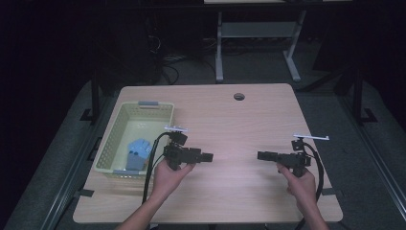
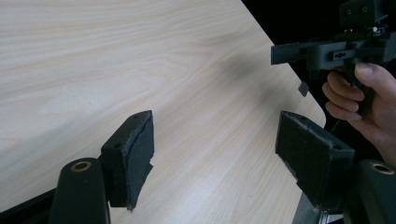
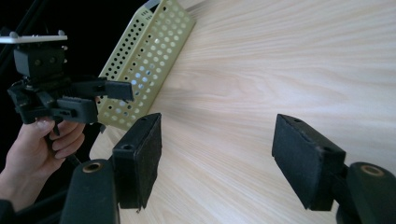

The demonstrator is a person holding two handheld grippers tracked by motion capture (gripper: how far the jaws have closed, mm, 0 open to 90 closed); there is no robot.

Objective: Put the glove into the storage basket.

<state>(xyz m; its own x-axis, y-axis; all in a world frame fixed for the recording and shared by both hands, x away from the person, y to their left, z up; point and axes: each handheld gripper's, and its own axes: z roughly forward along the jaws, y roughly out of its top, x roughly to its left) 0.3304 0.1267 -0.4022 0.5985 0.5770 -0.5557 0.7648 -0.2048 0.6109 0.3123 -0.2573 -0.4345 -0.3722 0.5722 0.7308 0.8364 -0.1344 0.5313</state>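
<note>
We hold the left gripper (image 1: 208,156) and the right gripper (image 1: 261,155) with jaws wide apart and empty, facing each other above the bare wooden table (image 1: 239,124), near the perforated basket (image 1: 119,125) holding a blue object (image 1: 138,152).

We hold the left hand-held gripper (image 1: 209,156) and right hand-held gripper (image 1: 261,155) level, tips facing each other, well apart. Both sets of jaws gape wide, nothing between. Forearms enter from below.
</note>
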